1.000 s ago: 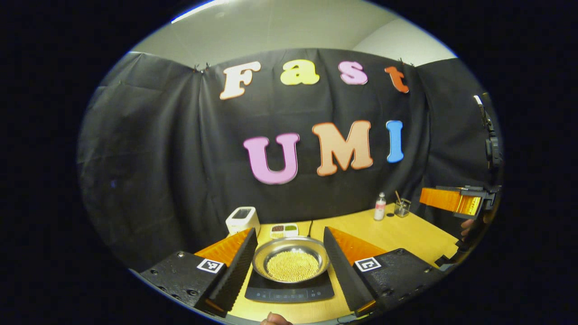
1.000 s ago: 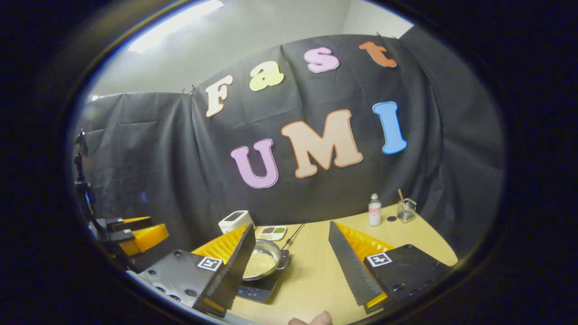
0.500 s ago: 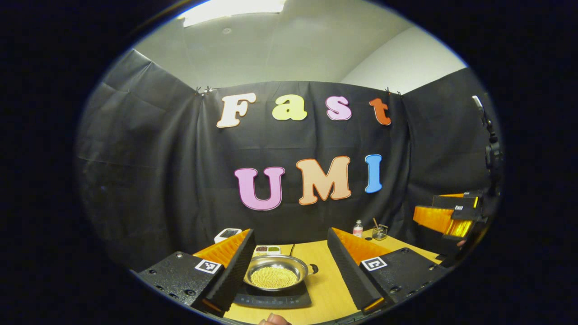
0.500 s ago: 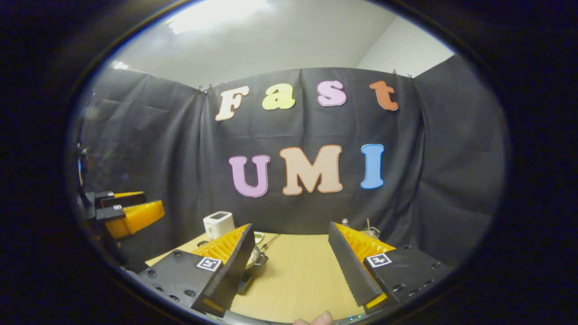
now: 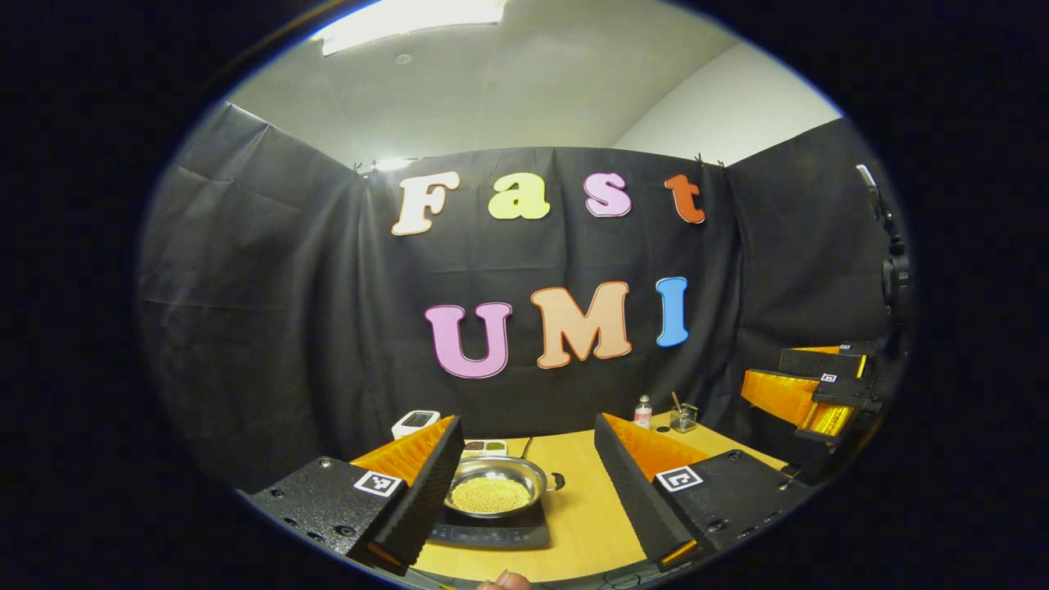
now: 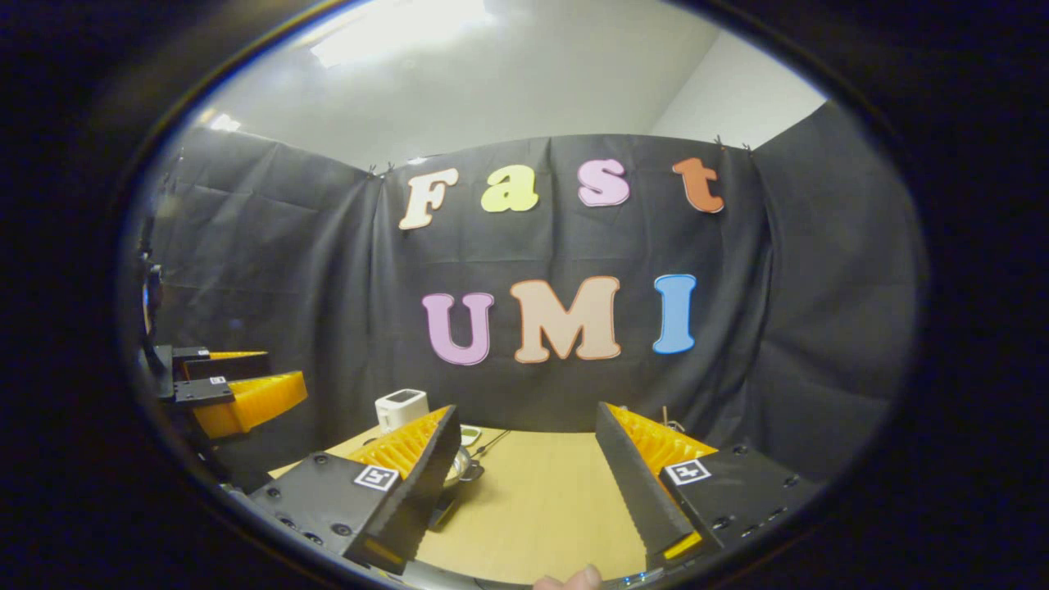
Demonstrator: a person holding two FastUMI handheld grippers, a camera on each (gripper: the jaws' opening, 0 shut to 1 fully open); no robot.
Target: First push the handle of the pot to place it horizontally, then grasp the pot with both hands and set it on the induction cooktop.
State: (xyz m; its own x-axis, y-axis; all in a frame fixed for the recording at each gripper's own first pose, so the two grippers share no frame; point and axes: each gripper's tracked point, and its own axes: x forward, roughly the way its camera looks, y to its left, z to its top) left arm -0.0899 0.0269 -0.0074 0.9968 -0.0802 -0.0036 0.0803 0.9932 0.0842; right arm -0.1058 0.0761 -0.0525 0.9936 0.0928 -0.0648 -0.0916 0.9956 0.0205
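Observation:
A steel pot (image 5: 492,490) filled with yellow grains sits on the black induction cooktop (image 5: 490,536), its short handle (image 5: 557,481) pointing right. My left gripper (image 5: 527,422) is open, held back from the pot and above the table, with nothing between its fingers. In the right gripper view, the pot (image 6: 463,467) peeks out behind one finger. My right gripper (image 6: 526,410) is open too, over the bare tabletop to the right of the pot. Each gripper appears at the edge of the other's view: the right gripper (image 5: 811,393), the left gripper (image 6: 233,392).
On the wooden table (image 5: 578,512), a white box-shaped device (image 5: 415,422) and a small divided dish (image 5: 483,447) stand behind the cooktop. A small bottle (image 5: 643,410) and a glass jar (image 5: 683,418) stand at the back right. Black cloth walls the booth.
Both grippers have drawn back and up from the pot, so pot and cooktop look smaller and farther. The pot stays on the cooktop. Both grippers remain open.

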